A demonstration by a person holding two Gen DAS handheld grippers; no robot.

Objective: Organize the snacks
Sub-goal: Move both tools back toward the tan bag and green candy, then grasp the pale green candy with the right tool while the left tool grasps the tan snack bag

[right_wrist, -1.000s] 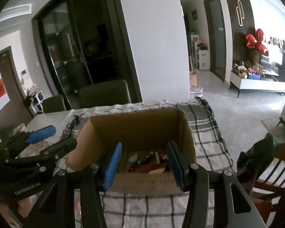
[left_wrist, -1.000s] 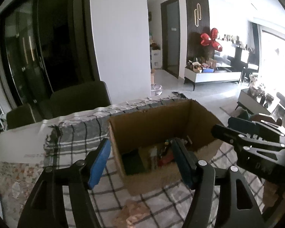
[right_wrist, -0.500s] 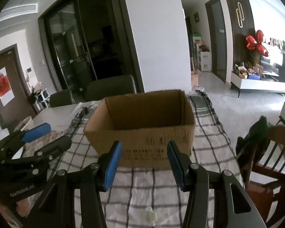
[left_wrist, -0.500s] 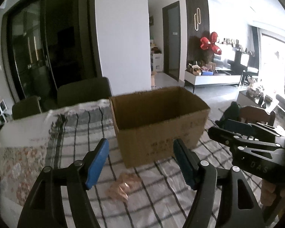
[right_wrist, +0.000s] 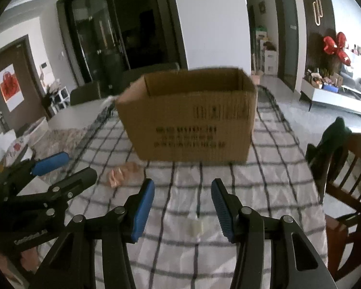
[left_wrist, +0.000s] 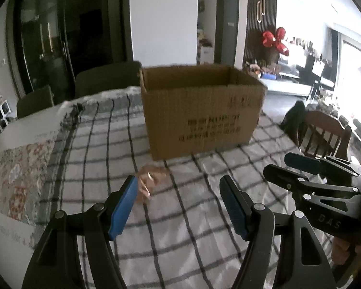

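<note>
Counter (left_wrist: 185, 236) carries a checked black-and-white cloth (right_wrist: 264, 192), with a floral cloth (left_wrist: 19, 168) along its left side.

Cardboard box (left_wrist: 199, 110), open top, sits upright on the checked cloth toward the far side, printed face toward both cameras. Contents not visible from this angle.

Dark chairs (left_wrist: 106, 79) stand behind the counter on the far side; a wooden chair (right_wrist: 349, 168) with a dark green garment over it is at the right edge.

Left gripper (left_wrist: 178, 204) hovers over the cloth, well short of the box, jaws wide, nothing between them. Right gripper (right_wrist: 183, 209) sits beside it at about the same range, jaws also wide and empty. Each shows in the other's view, apart from each other.

Pinkish snack packet (left_wrist: 149, 178) lies on the cloth in front of the box's left corner, apart from the box, just beyond the left gripper's left fingertip. Motion blur; label unreadable.

Small pale wrapped piece (right_wrist: 196, 227) lies on the cloth directly under the gap of the right gripper, not touched.
</note>
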